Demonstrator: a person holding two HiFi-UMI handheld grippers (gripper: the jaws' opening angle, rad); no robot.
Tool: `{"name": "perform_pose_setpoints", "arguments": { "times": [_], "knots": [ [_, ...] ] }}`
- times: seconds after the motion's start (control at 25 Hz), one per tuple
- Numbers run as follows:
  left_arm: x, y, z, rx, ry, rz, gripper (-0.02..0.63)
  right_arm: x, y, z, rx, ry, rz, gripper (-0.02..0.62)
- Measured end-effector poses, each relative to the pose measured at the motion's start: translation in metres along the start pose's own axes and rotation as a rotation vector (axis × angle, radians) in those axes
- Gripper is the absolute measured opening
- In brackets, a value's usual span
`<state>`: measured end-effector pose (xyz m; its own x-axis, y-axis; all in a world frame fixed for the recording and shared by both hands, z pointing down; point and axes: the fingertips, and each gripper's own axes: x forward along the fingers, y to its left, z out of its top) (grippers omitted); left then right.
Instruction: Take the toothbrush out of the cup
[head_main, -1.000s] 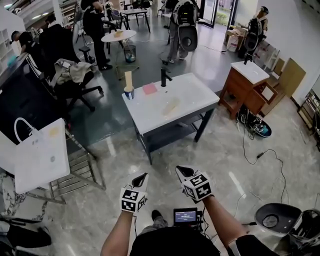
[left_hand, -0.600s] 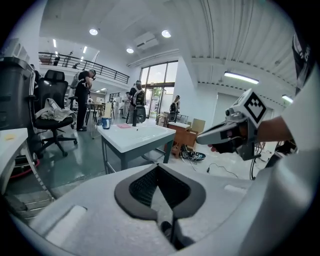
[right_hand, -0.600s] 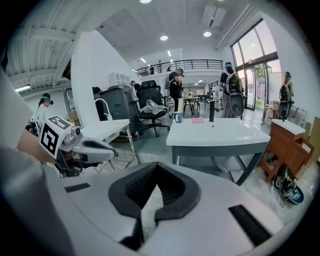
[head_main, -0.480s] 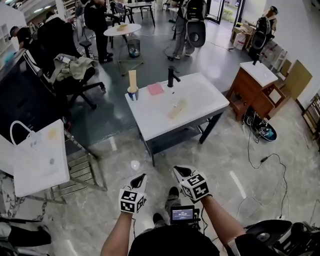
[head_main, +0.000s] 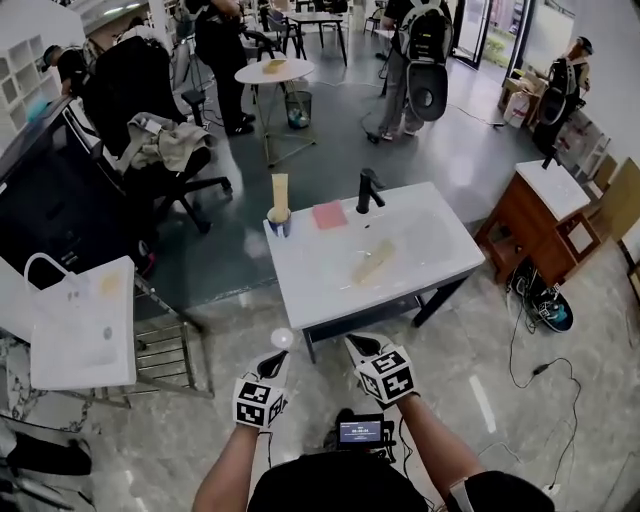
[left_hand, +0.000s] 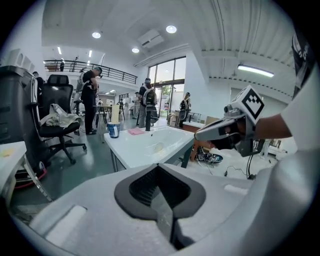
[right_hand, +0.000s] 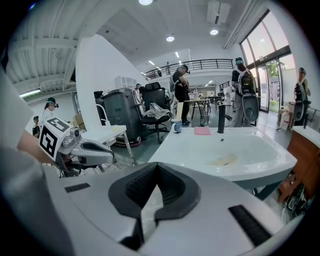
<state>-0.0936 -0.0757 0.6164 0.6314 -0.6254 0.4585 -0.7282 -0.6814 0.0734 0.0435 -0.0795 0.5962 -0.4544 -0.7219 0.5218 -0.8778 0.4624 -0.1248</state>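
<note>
1. Currently, read left gripper (head_main: 278, 360) and right gripper (head_main: 357, 346) as closed and empty, short of tabletop (head_main: 320, 272) near edge.
2. Locate toothbrush (head_main: 280, 190) upright in cup (head_main: 279, 223) at far-left corner, well ahead, nearer left gripper.

Head view downward, others level (basin (head_main: 310, 280) shared)

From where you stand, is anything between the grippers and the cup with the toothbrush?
Nothing visible does. The cup stands at the far left corner of the sink top, the way to it open. The pink cloth and the faucet stand to its right.
</note>
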Motion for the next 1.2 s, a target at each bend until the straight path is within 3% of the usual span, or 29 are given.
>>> {"name": "perform_pose_setpoints", "arguments": {
  "times": [0.48, 0.8, 1.2],
  "knots": [
    [0.052, 0.038, 0.014, -0.061, 0.022, 0.083, 0.009, 0.066, -0.044, 0.015, 0.029, 0.044, 0.091, 0.009],
    [0.107, 0.098, 0.034, -0.065, 0.021, 0.044, 0.009, 0.123, -0.08, 0.045, 0.041, 0.074, 0.049, 0.009],
    [0.17, 0.177, 0.09, -0.032, -0.016, -0.05, 0.009, 0.2, -0.106, 0.107, 0.056, 0.09, -0.015, 0.009]
  ]
}}
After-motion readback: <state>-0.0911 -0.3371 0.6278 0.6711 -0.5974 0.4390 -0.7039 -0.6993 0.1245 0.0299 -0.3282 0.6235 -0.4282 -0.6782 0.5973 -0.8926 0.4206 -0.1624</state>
